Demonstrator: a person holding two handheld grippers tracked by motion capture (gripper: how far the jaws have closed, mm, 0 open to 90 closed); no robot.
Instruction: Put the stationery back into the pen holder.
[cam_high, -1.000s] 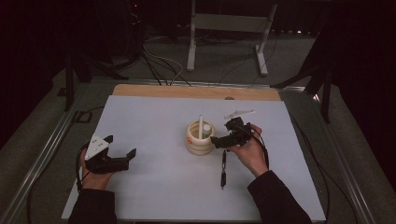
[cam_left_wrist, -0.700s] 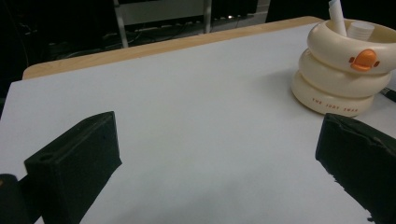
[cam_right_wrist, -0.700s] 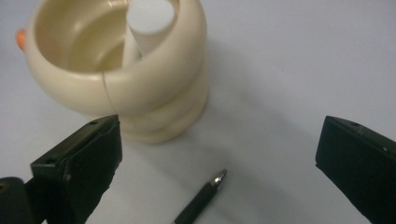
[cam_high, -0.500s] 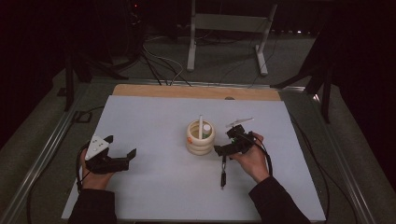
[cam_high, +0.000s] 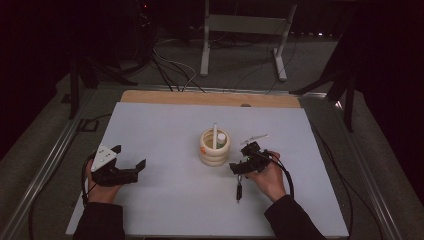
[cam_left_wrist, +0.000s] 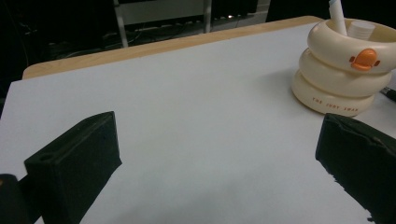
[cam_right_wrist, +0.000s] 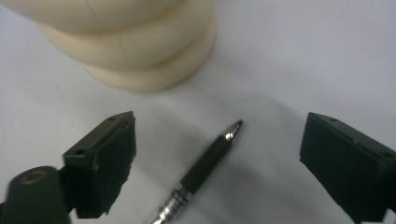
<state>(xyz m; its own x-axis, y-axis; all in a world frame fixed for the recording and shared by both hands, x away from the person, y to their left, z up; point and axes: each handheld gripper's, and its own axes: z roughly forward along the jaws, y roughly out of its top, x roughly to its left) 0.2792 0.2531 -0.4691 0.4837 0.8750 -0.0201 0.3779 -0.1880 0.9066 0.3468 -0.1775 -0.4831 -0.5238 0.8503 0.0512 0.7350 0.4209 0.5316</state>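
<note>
Left hand-held gripper (cam_high: 131, 166): you hold it low at about 8 o'clock on the tabletop (cam_high: 165, 125), jaws wide apart, nothing between them, aimed toward the holder.
Pen holder (cam_high: 214, 148): cream, made of stacked rings, upright at the tabletop's centre; the left gripper view shows an orange duck mark on its top ring; a white pen (cam_high: 215, 136) and a small white bottle (cam_high: 221, 137) stand inside.
Black pen (cam_high: 239, 188): lies flat on the tabletop at about 5 o'clock from the holder, near it, silver tip toward the holder.
Right hand-held gripper (cam_high: 240, 169): you hold it over the pen's tip end; its jaws have just been closing yet stand apart, the pen between them, untouched by either.
</note>
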